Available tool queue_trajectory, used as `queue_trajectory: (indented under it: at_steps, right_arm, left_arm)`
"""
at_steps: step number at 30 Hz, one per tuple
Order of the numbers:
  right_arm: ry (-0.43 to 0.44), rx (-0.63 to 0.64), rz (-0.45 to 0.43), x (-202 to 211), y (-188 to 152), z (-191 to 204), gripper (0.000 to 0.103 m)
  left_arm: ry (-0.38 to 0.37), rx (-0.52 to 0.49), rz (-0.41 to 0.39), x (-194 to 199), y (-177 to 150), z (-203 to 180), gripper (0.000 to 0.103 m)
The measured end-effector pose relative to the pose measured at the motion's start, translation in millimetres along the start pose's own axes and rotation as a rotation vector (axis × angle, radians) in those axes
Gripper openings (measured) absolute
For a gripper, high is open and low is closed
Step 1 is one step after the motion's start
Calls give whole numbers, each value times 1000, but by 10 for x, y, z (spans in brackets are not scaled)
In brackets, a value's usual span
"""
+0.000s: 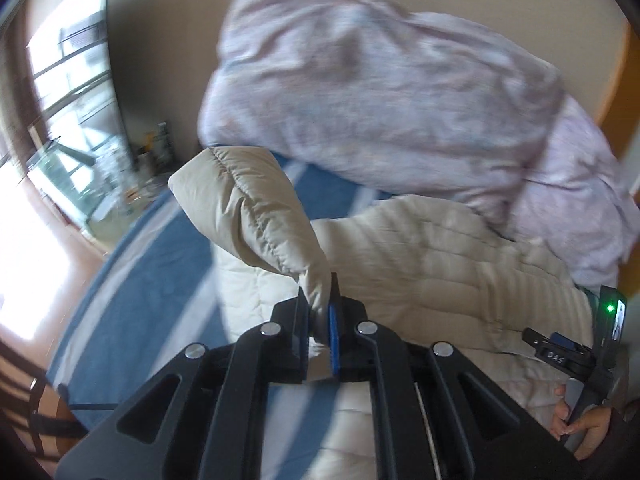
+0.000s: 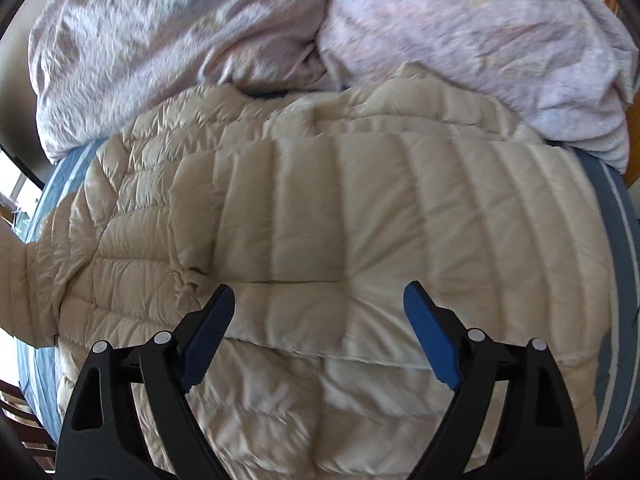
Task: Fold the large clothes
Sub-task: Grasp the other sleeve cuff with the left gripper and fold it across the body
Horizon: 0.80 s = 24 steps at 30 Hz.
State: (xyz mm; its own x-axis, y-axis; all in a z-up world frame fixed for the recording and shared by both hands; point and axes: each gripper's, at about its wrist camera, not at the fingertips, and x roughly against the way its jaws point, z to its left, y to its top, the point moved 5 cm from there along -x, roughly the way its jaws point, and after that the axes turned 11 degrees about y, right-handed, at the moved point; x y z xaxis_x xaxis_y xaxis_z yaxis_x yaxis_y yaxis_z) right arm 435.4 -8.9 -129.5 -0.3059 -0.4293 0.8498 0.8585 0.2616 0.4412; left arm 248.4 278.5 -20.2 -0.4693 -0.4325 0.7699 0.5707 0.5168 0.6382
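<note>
On the blue-and-white striped bedsheet point(image 2: 618, 216) lies the beige quilted down jacket point(image 2: 320, 216); its sleeve point(image 1: 260, 216) hangs pinched in the left gripper point(image 1: 320, 320), probably by the cuff. The right gripper point(image 2: 320, 336) hovers wide, empty. Slick fabric could slip free mid-fold.

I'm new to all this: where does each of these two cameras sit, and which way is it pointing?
Left wrist view: sits on the left tongs, looking along them down at the bed; they pinch the beige puffer jacket's sleeve. The right tongs and the right hand show at the right edge.
Right wrist view: sits on the right tongs, looking steeply down at the beige puffer jacket, blue fingers spread wide, holding nothing.
Shared: the jacket, pink duvet and blue striped bedsheet.
</note>
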Motion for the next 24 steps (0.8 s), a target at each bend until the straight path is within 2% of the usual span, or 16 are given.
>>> queue_trajectory:
  at_steps: [5,16,24]
  right_arm:
    - [-40,-19,-48,278,-133,-321,91]
    - [-80,-114,-69,676,-444,-1026,91]
    - [-96,-170,-79,785,-542,-1294,91]
  left_arm:
    - [-101,-80,-10,94,-10,-645,8]
    - [-301,-264,26,170,-259,-2088,8]
    - [-354,-358,96,73,-572,-2753,9]
